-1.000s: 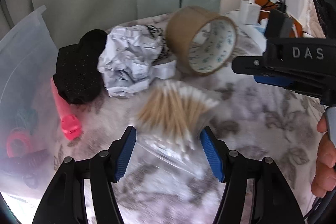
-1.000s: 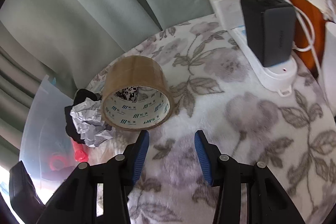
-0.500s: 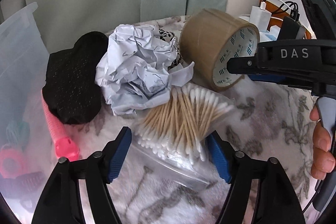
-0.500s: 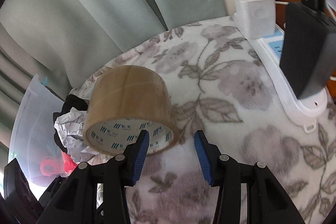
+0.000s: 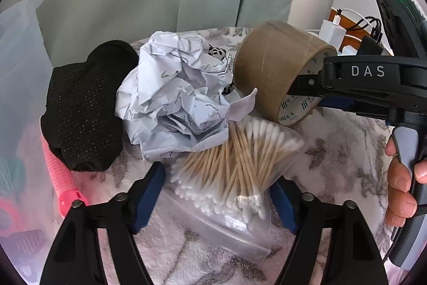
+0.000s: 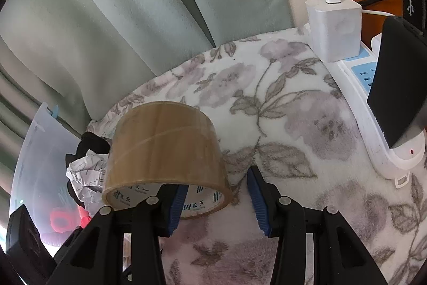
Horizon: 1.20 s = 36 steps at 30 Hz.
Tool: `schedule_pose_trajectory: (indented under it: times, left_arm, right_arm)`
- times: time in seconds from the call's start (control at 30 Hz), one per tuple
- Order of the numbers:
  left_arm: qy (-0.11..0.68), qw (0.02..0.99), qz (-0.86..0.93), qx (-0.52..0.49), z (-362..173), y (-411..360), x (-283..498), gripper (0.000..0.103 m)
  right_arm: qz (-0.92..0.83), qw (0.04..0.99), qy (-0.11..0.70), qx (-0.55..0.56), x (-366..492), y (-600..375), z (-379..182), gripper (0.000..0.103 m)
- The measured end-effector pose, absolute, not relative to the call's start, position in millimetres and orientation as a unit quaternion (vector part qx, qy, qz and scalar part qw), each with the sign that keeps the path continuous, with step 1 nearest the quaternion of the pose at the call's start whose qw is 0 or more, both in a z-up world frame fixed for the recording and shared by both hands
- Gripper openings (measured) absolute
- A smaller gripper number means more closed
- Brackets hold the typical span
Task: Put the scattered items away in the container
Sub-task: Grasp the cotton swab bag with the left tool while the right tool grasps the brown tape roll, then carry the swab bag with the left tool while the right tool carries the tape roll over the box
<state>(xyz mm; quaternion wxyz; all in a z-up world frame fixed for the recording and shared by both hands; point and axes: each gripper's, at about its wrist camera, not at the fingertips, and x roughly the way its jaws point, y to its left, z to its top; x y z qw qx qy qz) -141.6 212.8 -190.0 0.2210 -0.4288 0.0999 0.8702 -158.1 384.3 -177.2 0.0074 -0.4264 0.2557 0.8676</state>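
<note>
- The left gripper [image 5: 217, 194] has its jaws apart around a clear plastic bag of wooden cotton swabs [image 5: 234, 164].
- The right gripper [image 6: 214, 198] is spread, one finger inside the brown packing-tape roll [image 6: 165, 151] at 9 o'clock.
- The translucent plastic container [image 5: 18, 76] stands at 9 o'clock.
</note>
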Motion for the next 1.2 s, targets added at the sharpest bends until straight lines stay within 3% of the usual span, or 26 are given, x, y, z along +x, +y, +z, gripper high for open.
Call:
schedule_pose_trajectory:
  times: [0.07,0.3,0.7,1.2]
  left_arm:
    - [0.092,0.223,0.871,-0.428,-188,212,-141,0.066]
    - [0.063,0.224,0.87,-0.435,-181,212,-134,0.057]
    - [0.033,0.24,0.86,-0.448,-167,212,-111,0.053]
    - [0.01,0.259,0.879,-0.4,-106,161,-66,0.053]
  right_arm:
    - [0.868,0.007,0.26,-0.423,-157,385,-175,0.046]
    - [0.87,0.007,0.272,-0.411,-147,389,-167,0.017]
    - [0.865,0.021,0.297,-0.403,-118,392,-154,0.017]
    - [0.889,0.045,0.283,-0.356,-53,386,-103,0.017]
